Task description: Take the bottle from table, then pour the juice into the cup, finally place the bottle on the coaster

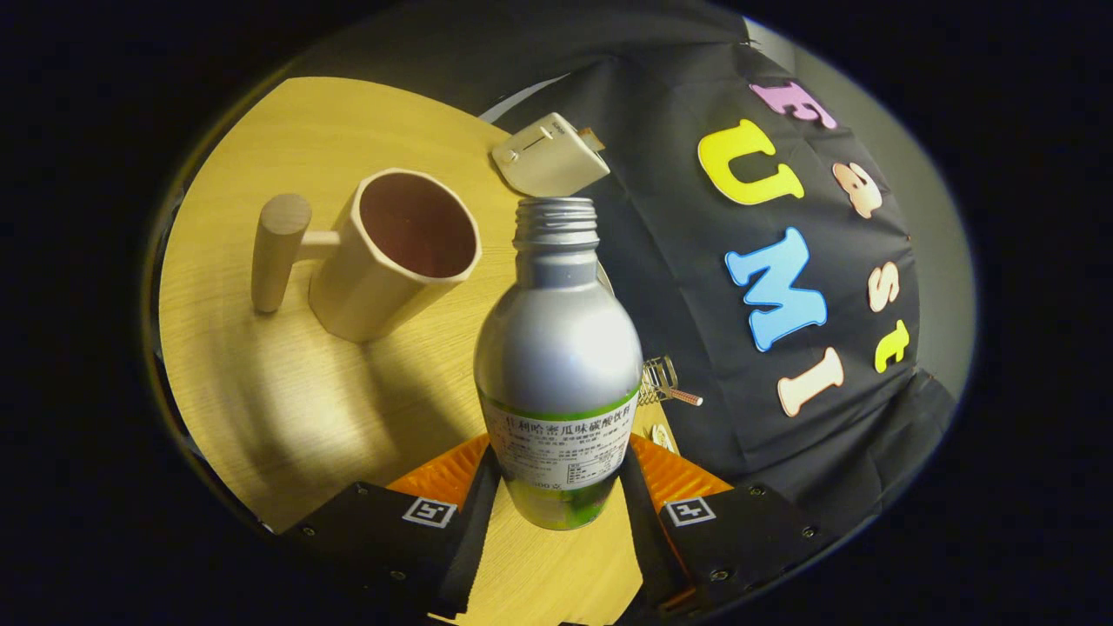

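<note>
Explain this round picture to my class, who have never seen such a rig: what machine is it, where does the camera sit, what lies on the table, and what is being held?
There is no robot arm here. A person carries a hand-held gripper with two jaws, and a wide-angle camera rides on it, looking forward along them. That is why the picture is round and bent, with the jaws at the bottom.

The jaws are closed on a silver bottle, pressing on its labelled lower part from both sides. Its cap is off, and the view is tilted, so the bottle seems held above the wooden table.

On the table beyond the jaws stands a beige cup with a peg-like handle; its inside looks empty. Further back lies a small white device. Behind the bottle hangs the booth's black cloth wall.
</note>
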Tool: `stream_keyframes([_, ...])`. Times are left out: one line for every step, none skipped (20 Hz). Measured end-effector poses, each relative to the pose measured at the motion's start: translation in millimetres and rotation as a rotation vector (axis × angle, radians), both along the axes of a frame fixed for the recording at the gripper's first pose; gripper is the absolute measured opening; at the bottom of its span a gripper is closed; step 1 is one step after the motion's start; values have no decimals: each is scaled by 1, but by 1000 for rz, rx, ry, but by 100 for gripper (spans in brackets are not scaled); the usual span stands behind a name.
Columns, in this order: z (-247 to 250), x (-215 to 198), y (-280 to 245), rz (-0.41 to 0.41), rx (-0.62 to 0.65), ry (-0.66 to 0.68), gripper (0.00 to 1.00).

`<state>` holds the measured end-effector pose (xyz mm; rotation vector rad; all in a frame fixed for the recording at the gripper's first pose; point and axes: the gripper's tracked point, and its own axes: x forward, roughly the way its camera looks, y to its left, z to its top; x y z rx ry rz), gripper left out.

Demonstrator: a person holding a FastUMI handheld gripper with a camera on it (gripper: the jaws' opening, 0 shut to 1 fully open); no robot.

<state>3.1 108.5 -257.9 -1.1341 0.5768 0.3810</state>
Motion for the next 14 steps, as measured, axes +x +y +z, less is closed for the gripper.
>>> stream_keyframes([1,0,1,11,-26,1,72])
stream_keyframes([1,1,2,24,-49,2,72])
stream_keyframes([3,0,2,35,-70,4,72])
stream_keyframes([4,1,2,44,-91,6,72])
stream_keyframes([4,0,2,50,-110,8,73])
stream_keyframes([4,0,1,55,-129,12,72])
stream_keyframes([4,1,1,61,-148,16,72])
stream_keyframes([5,1,2,67,-164,21,72])
stream_keyframes([3,1,4,72,-180,32,72])
stream_keyframes([1,1,5,77,-195,45,72])
stream_keyframes([-1,2,5,81,-208,54,72])
stream_keyframes([0,3,5,84,-223,58,72])
stream_keyframes([0,5,5,88,-240,62,72])
stream_keyframes([0,7,5,94,-258,65,72])
